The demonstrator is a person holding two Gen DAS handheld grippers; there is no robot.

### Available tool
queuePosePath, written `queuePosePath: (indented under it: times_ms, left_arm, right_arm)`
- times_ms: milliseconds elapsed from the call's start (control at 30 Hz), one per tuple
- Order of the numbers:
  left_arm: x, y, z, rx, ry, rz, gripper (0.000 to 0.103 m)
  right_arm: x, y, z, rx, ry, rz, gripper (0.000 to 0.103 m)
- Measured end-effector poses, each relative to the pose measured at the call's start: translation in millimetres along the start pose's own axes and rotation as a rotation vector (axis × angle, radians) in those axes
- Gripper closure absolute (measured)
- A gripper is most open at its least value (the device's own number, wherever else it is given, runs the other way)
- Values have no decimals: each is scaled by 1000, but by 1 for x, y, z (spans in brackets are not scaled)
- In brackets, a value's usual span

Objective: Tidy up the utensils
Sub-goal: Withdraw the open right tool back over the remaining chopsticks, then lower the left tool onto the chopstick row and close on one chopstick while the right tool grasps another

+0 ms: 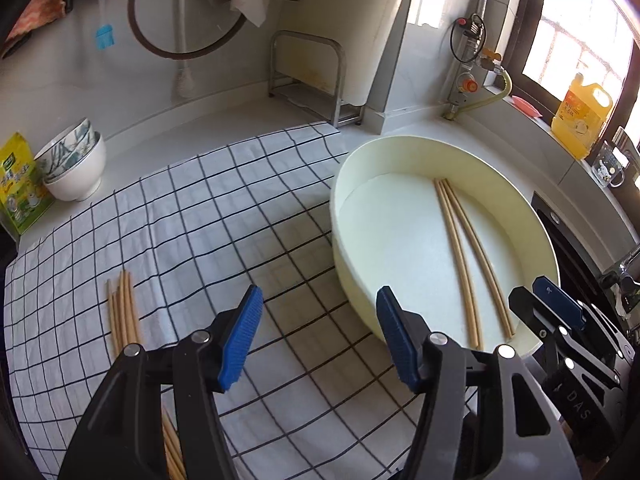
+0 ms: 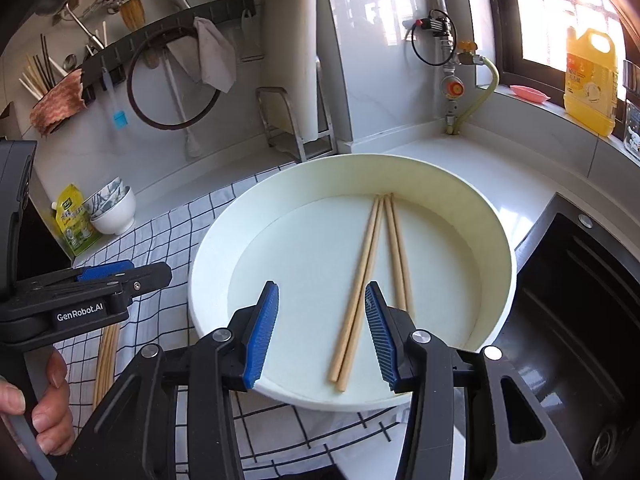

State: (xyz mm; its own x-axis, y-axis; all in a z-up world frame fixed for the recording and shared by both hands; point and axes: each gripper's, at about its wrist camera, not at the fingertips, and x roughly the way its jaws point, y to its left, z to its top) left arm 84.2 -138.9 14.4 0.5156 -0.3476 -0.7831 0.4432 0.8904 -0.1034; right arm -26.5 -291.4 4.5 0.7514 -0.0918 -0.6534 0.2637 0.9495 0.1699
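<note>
We read "GenRobot.AI" on the left gripper body and "DAS" on the right gripper body; other labels are illegible.

Strong daylight is pouring in from the window at the upper right, blowing its panes out to white; it is glaring off the basin rim and the countertop; the checked cloth is lying partly in soft shadow; fisheye distortion is bending straight lines near the edges; dark vignetting is filling the corners; focus is staying fairly sharp.
</note>
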Motion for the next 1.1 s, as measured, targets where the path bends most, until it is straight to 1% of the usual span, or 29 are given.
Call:
queuePosePath:
  times_ms: [100, 267, 433, 667, 800, 833, 900, 1100]
  left_arm:
    - [-11, 20, -14, -33, -8, 47, 44]
    - [-31, 52, -34, -75, -23, 99, 44]
    - [-52, 88, -57, -122, -53, 167, 39]
    - [-61, 134, -93, -192, -29, 242, 39]
    - [-60, 158, -109, -237, -17, 290, 36]
    - [-59, 164, -113, -253, -11, 296, 36]
    - [-54, 175, -118, -282, 4, 283, 36]
    - [-42, 188, -126, -290, 30, 288, 35]
  right_arm:
    - [-4, 18, -7, -13, -5, 30, 60]
    - [-5, 52, -16, -47, 3, 81, 60]
    - [-7, 85, -24, -93, 15, 129, 60]
    - [2, 125, -39, -158, 63, 171, 60]
    - [13, 144, -45, -198, 93, 194, 60]
    - [16, 149, -47, -209, 99, 199, 60]
    - [24, 159, -50, -230, 117, 205, 60]
    - [50, 188, -60, -296, 180, 240, 58]
